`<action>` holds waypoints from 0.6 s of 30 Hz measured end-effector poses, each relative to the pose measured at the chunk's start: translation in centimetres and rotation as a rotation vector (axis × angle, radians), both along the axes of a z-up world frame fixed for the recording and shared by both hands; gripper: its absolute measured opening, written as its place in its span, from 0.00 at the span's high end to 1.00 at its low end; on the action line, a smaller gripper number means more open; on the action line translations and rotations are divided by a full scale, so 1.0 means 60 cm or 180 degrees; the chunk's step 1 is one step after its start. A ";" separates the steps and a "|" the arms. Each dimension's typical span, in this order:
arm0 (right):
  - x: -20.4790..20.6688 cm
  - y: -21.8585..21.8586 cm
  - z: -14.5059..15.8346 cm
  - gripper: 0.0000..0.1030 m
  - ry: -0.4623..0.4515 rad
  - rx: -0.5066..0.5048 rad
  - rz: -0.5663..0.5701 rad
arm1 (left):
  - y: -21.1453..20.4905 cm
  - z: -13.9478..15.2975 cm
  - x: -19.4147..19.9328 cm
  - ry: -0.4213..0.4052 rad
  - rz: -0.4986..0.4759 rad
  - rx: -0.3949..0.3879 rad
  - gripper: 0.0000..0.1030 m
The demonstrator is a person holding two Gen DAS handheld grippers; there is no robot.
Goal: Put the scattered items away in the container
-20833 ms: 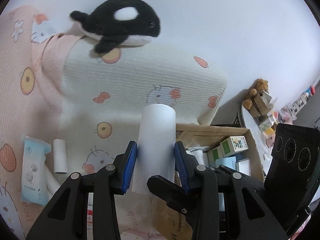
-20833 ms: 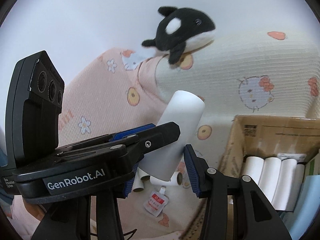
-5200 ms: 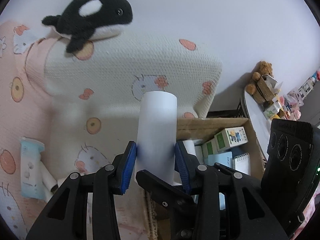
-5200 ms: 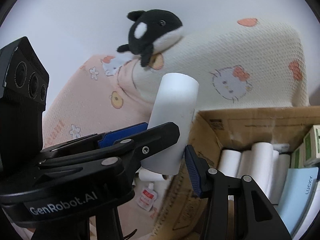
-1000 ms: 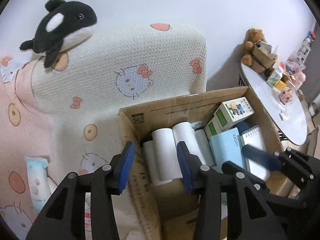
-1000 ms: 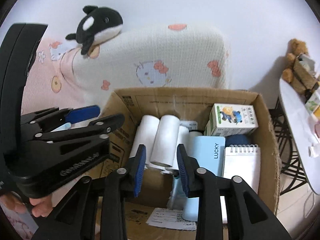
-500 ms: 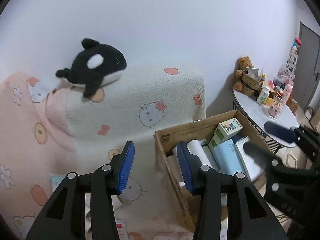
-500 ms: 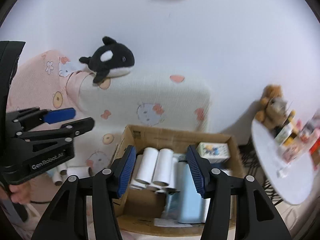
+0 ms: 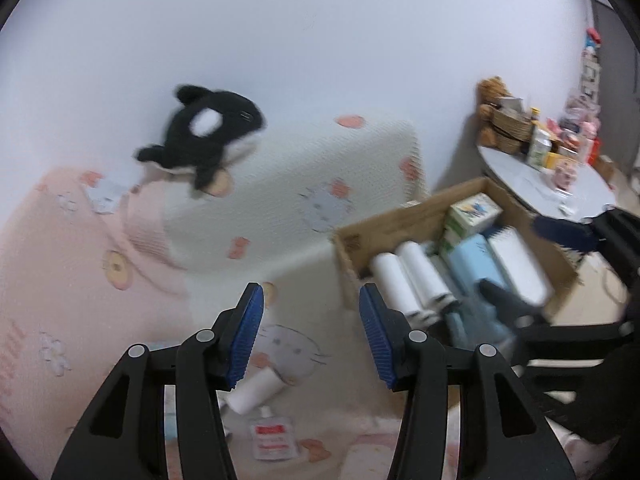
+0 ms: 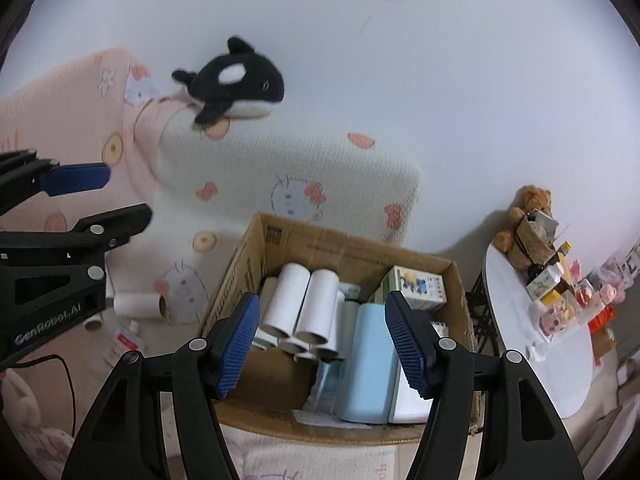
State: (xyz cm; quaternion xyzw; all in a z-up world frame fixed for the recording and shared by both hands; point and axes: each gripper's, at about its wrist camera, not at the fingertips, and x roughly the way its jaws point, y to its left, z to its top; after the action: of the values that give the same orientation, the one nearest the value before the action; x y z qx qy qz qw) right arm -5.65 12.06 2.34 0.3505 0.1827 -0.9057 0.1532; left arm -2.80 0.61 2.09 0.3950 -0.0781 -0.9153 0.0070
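Observation:
A cardboard box (image 10: 332,242) stands against the bed, holding several white rolls (image 10: 300,300), a light-blue pack (image 10: 370,364) and a small green carton (image 10: 418,286). My right gripper (image 10: 324,334) hangs above the box's near side; its jaws are opening and nothing is between them. My left gripper (image 9: 310,320) is over the bedding left of the box (image 9: 416,216), jaws also opening and empty. A loose white roll (image 9: 256,390) and a small red-labelled sachet (image 9: 272,440) lie on the bed below it. The same loose roll (image 10: 138,304) shows in the right wrist view.
A black-and-white orca plush (image 10: 234,78) sits on a cream pillow (image 10: 304,184) behind the box. A pink patterned blanket (image 9: 60,264) covers the bed at left. A round white side table (image 10: 536,344) crowded with small items and a teddy bear stands right of the box.
Both grippers have pulled back and up from the box, and their jaws have widened. The left view has swung left onto the bedding. The rolls stay in the box.

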 end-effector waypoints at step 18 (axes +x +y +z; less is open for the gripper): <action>-0.011 0.034 -0.017 0.39 -0.0034 -0.0015 -0.0016 | 0.044 -0.016 -0.027 -0.0214 0.0001 -0.0096 0.47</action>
State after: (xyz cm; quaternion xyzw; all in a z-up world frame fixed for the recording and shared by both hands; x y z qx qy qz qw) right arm -6.28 14.13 1.32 0.3555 0.1789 -0.9046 0.1527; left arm -4.43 3.23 1.11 0.4254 -0.0920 -0.9003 0.0104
